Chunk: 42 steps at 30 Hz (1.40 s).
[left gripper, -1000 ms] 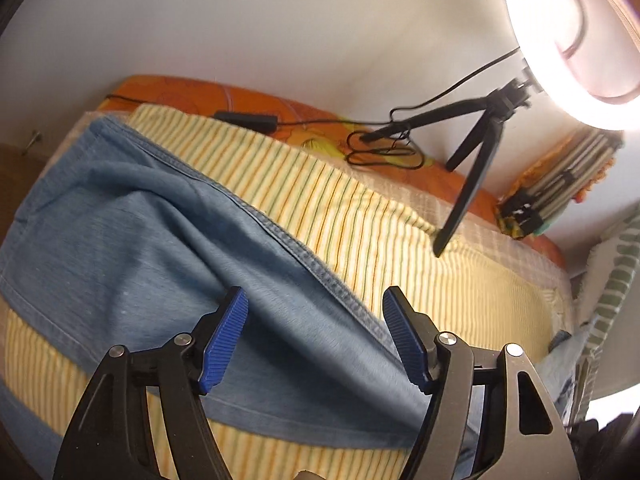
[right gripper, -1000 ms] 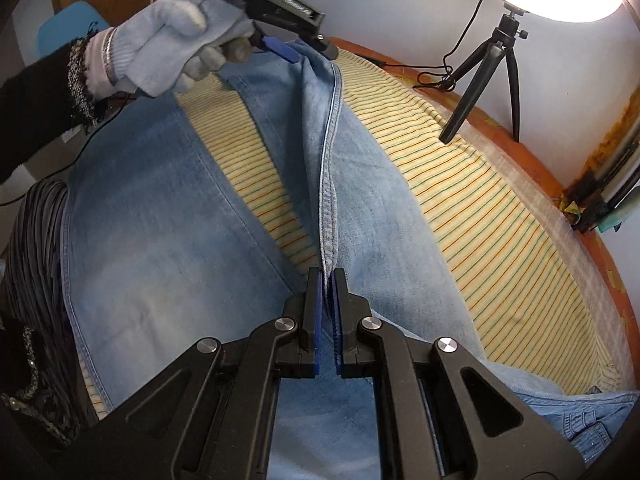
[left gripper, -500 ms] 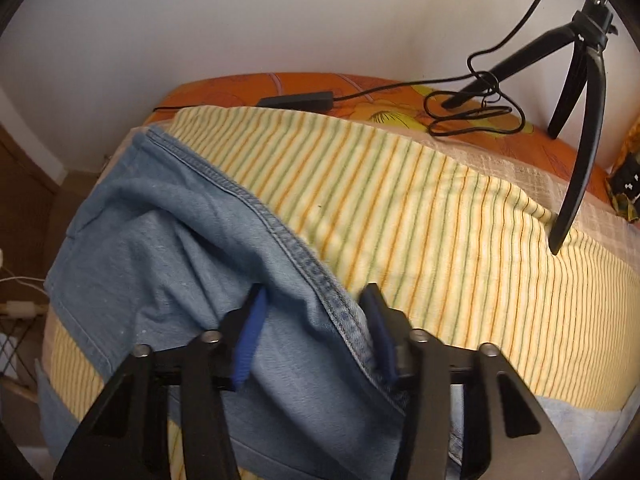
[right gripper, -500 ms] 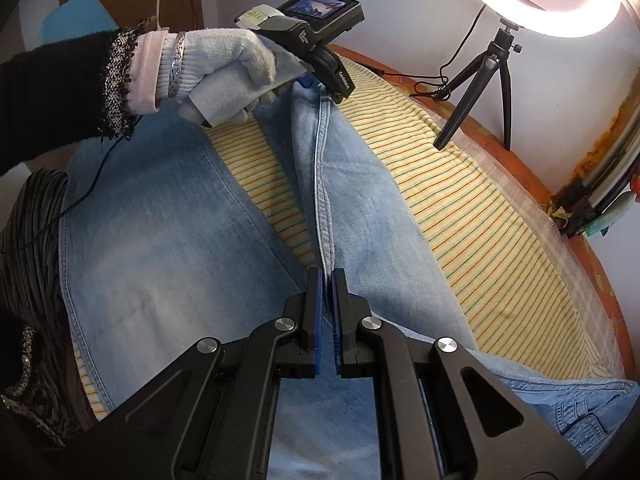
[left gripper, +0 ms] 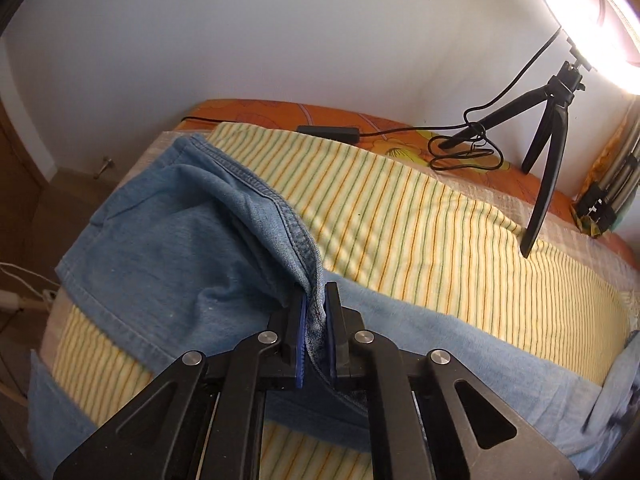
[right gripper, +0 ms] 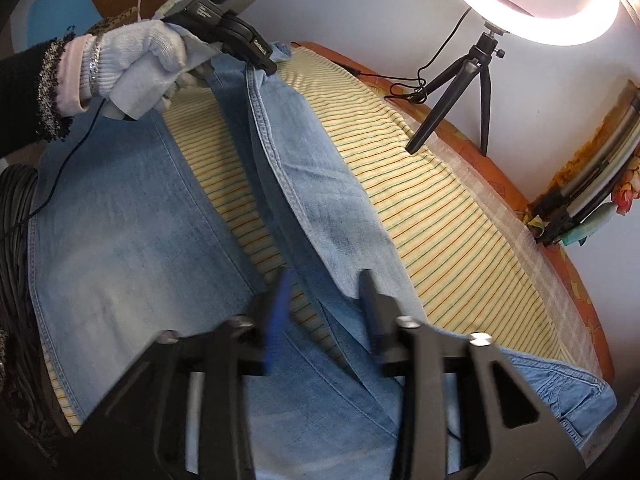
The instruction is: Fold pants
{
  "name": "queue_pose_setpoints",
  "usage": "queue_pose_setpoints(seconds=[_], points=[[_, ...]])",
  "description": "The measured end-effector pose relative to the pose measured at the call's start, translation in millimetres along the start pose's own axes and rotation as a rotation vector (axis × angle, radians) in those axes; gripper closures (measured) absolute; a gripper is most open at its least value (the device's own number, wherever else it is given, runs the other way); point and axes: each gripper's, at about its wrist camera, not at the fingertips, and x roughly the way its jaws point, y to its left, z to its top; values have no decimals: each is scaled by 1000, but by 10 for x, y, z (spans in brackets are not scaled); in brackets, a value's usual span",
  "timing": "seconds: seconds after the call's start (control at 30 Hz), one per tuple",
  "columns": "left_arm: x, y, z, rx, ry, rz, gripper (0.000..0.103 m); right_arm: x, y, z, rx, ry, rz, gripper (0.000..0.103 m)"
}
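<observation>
Jeans (left gripper: pixel 168 240) seam in left gripper (left gripper: pixel 316 332) jaws, right gripper (right gripper: pixel 324 312) blurred, jaws parted, empty.

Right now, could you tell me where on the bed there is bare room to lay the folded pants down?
The widest free patch is the striped sheet between the far pant leg and the tripod. A narrower strip of sheet shows between the two legs. It is crowded by the wall, with the tripod, its cable and a black adapter.
</observation>
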Motion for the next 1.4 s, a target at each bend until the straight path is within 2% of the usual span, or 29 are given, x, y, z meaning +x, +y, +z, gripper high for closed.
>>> queue_pose_setpoints(seconds=[0.03,0.17,0.2,0.27,0.3,0.33,0.37,0.47,0.63,0.77,0.87,1.13,1.3,1.4], points=[[-7,28,-6,-5,-3,-4,97,32,11,8,-14,-4,-10,24],[-11,83,-21,-10,-9,-14,97,271,-22,42,-47,43,-66,24],[-21,91,-26,-15,-13,-16,97,320,-49,44,-40,53,-72,28],[-58,98,-50,-18,-21,-19,97,424,-140,49,-16,99,-80,57],[-81,103,-56,-19,-26,-22,97,439,-184,42,4,109,-63,78],[-103,109,-61,-18,-31,-22,97,426,-221,43,23,102,-44,90],[-140,114,-64,-17,-42,-23,97,391,-240,46,34,92,-44,93],[-302,146,-75,-24,-79,-35,97,194,-209,72,37,50,-93,95],[-639,255,-154,-51,-125,-84,97,-318,-149,44,22,-12,-102,95],[-1014,282,-332,-22,-159,-109,97,-749,6,-127,-55,-37,-126,95],[-1267,349,-524,-20,-178,-137,97,-1009,123,-325,-88,-41,-112,95],[-1814,347,-1408,-8,-201,-171,97,-1359,678,-860,-141,-21,-33,95],[-1825,415,-2046,-17,-159,-171,97,-1322,930,-1188,-151,38,34,95],[-1749,421,-2312,9,-125,-159,97,-1255,1002,-1325,-149,77,61,95]])
